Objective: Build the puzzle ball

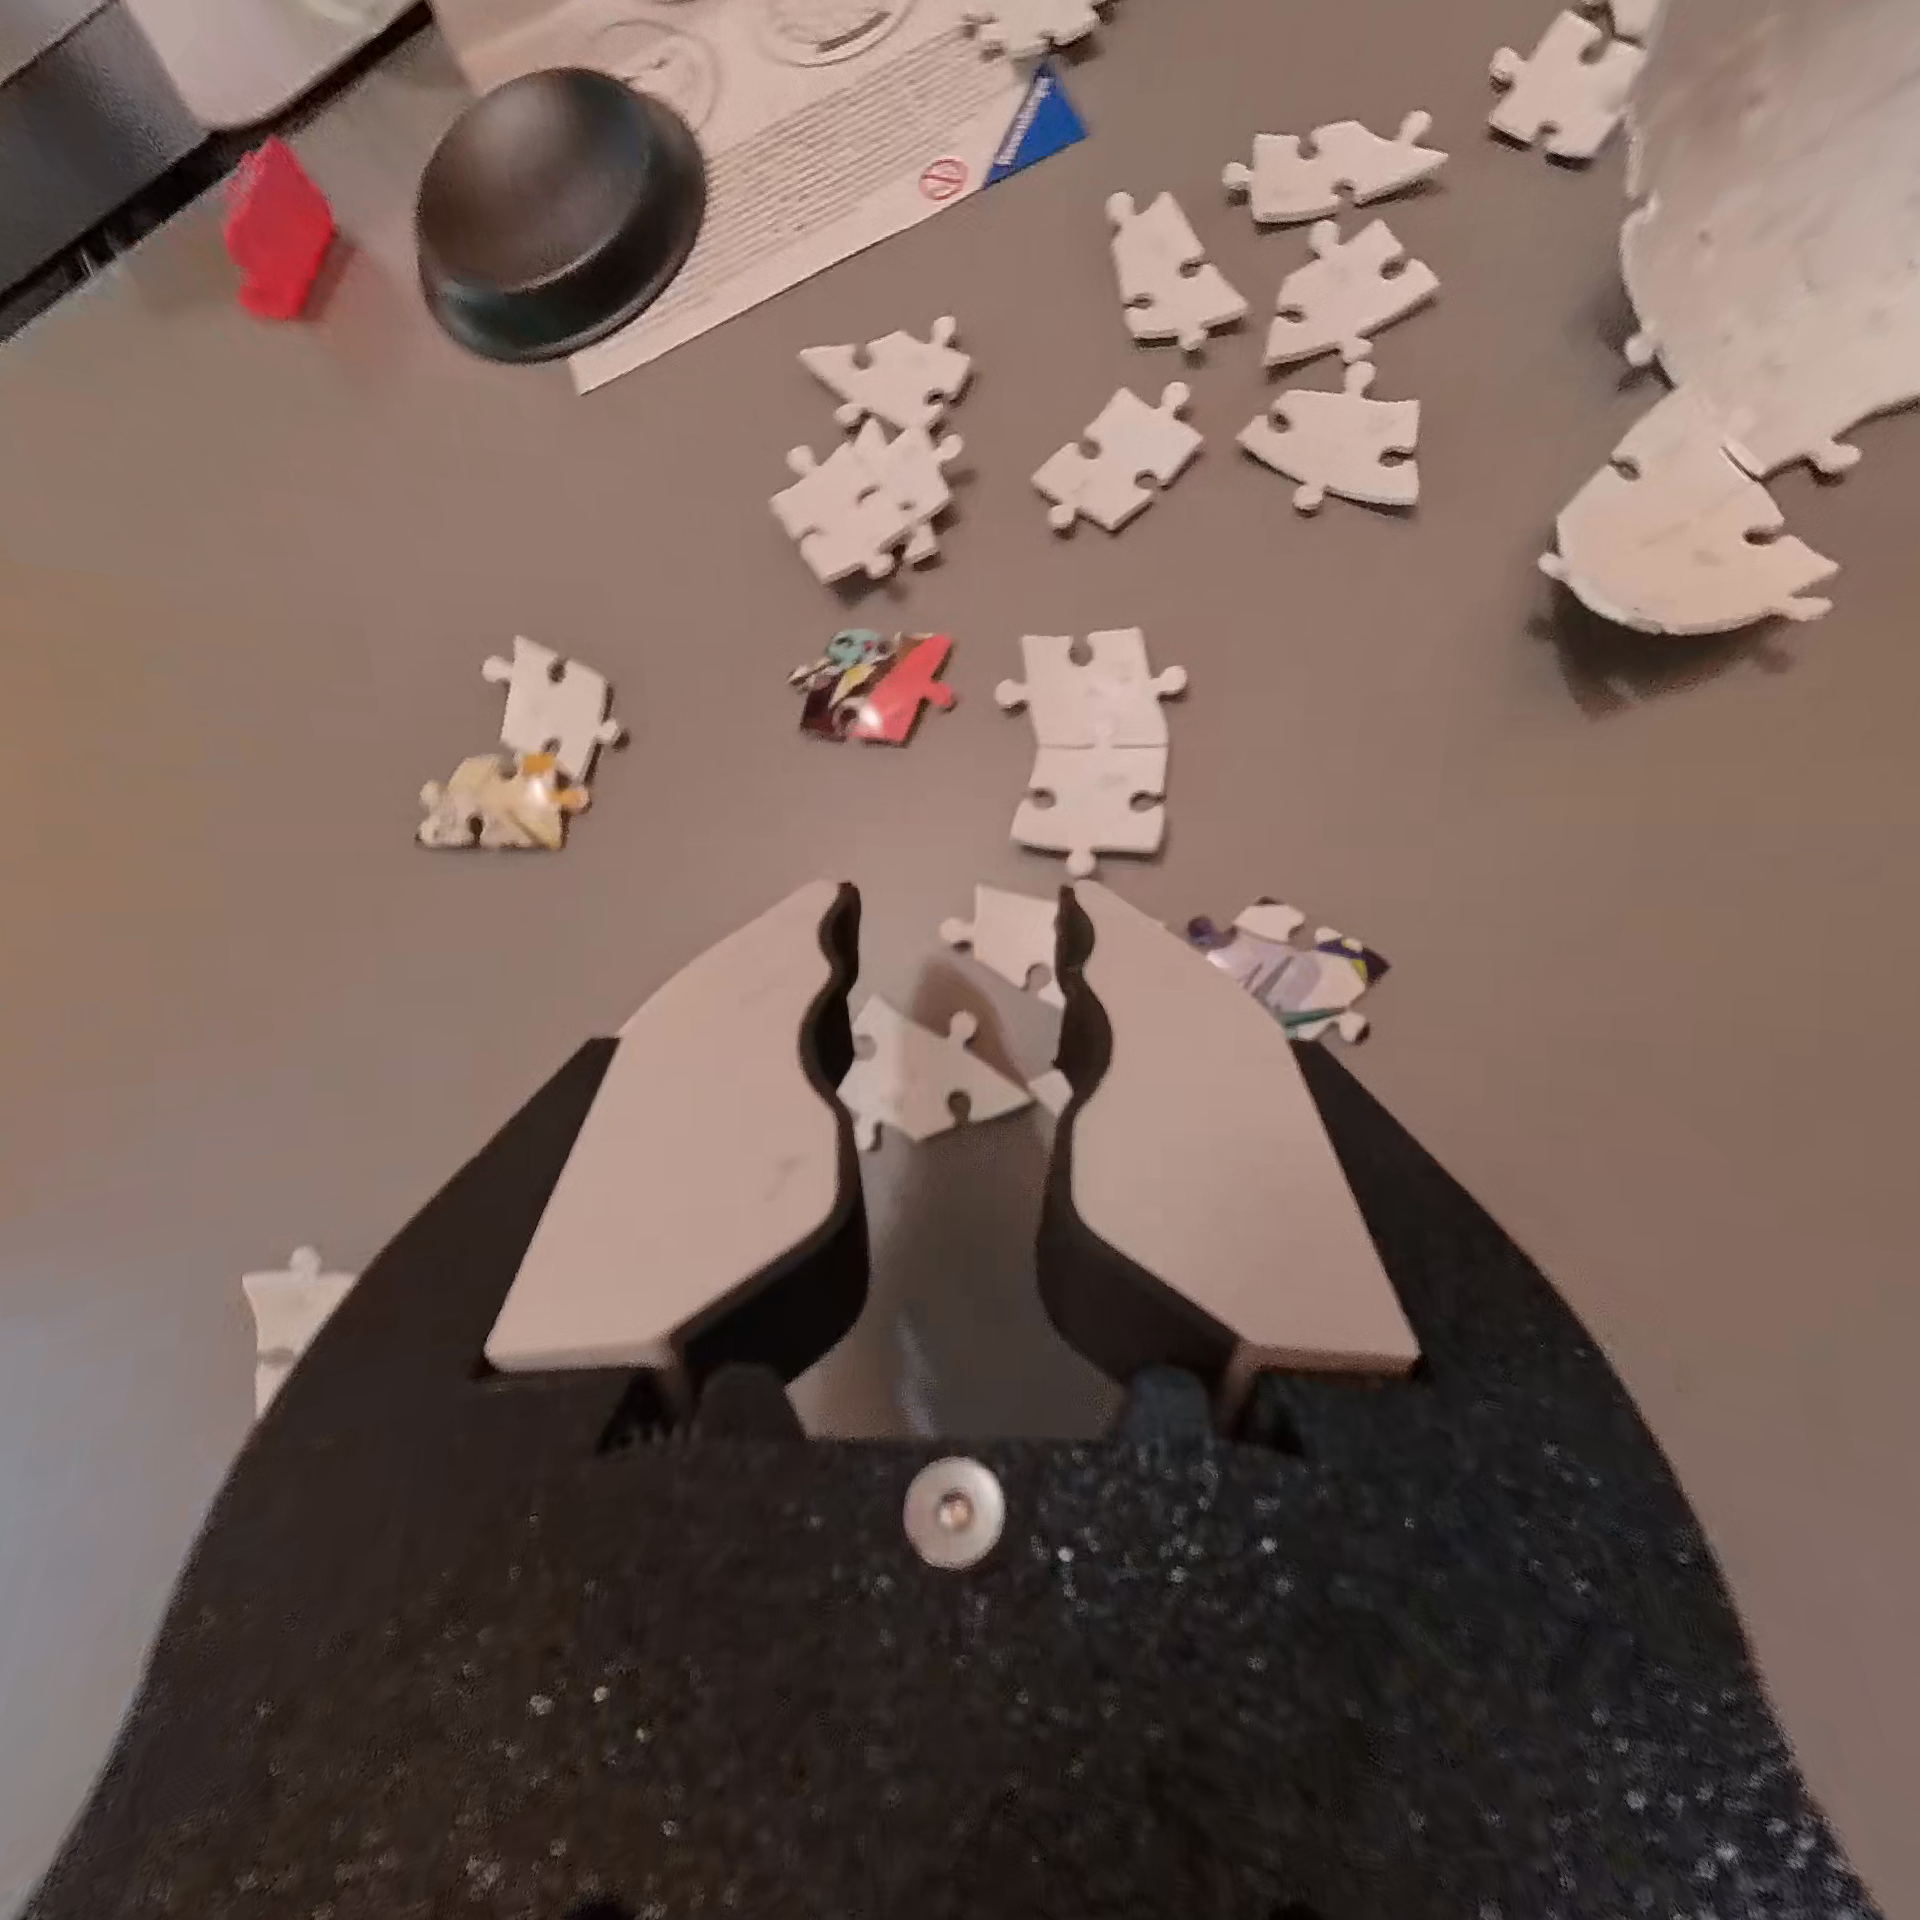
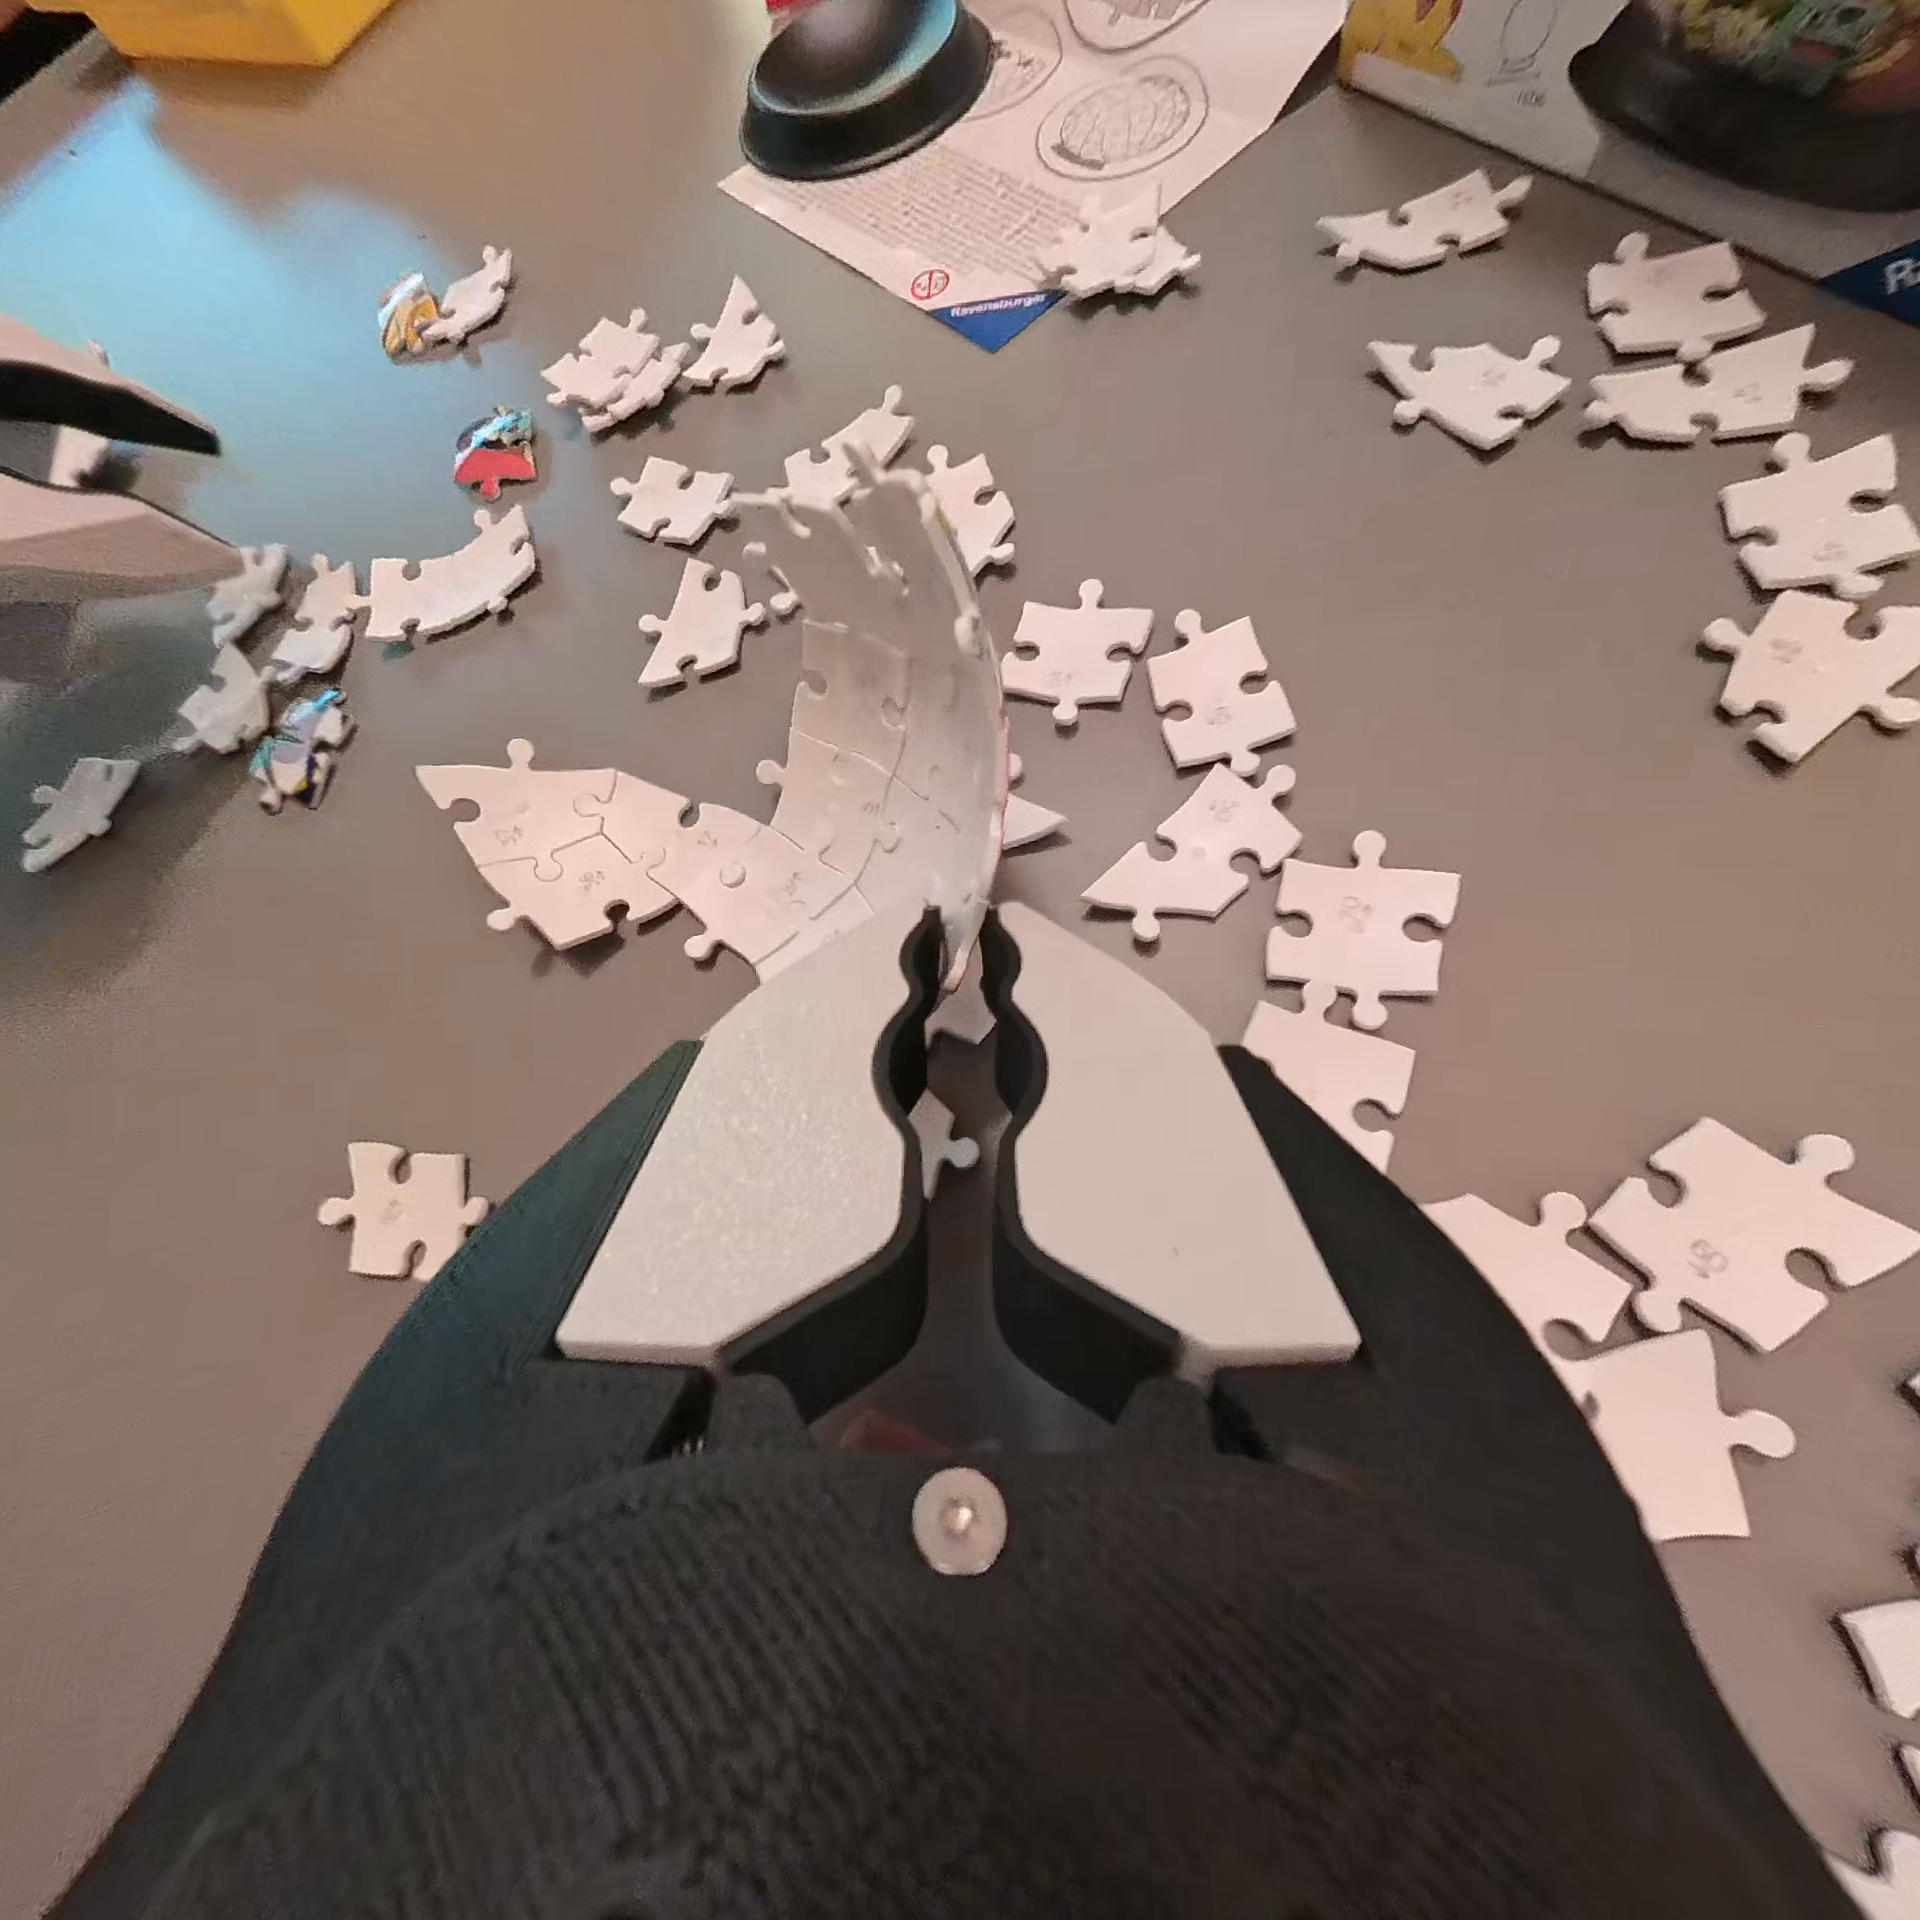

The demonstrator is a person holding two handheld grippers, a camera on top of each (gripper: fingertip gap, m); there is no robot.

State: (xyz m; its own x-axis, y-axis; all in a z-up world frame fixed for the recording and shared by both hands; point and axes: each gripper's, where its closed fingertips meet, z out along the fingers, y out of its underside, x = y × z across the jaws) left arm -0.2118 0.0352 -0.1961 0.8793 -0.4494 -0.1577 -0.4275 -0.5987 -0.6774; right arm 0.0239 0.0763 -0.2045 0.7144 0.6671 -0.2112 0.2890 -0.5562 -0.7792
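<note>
On the far left of my left wrist view I see a small red block (image 1: pixel 278 231) at the far edge of the grey table (image 1: pixel 312 582). Just right of it stands a black dome-shaped stand (image 1: pixel 556 213), partly on a printed instruction sheet (image 1: pixel 831 156). Nearer me, a yellowish printed piece (image 1: pixel 499 805) touches a blank white one, and a red-and-dark printed piece (image 1: pixel 878 688) lies a little to the right. My left gripper (image 1: pixel 956 914) hangs over the table with its jaws apart, nothing between them; a few white pieces (image 1: pixel 935 1070) lie on the table under the gap. Three joined white pieces (image 1: pixel 1091 743) sit just beyond the tips.

In the right wrist view, the left gripper's fingers (image 2: pixel 104 416) poke in at the left edge. Toward the middle, the assembled curved shell of the puzzle ball (image 2: pixel 883 727) rises from the table, white inner side facing me, with a flat joined tail (image 2: pixel 582 852) spreading left. My right gripper (image 2: pixel 961 925) is pinched closed on the shell's near lower edge. To the right, many loose white pieces (image 2: pixel 1361 914) lie scattered, and the puzzle box (image 2: pixel 1507 94) sits at the far right.
</note>
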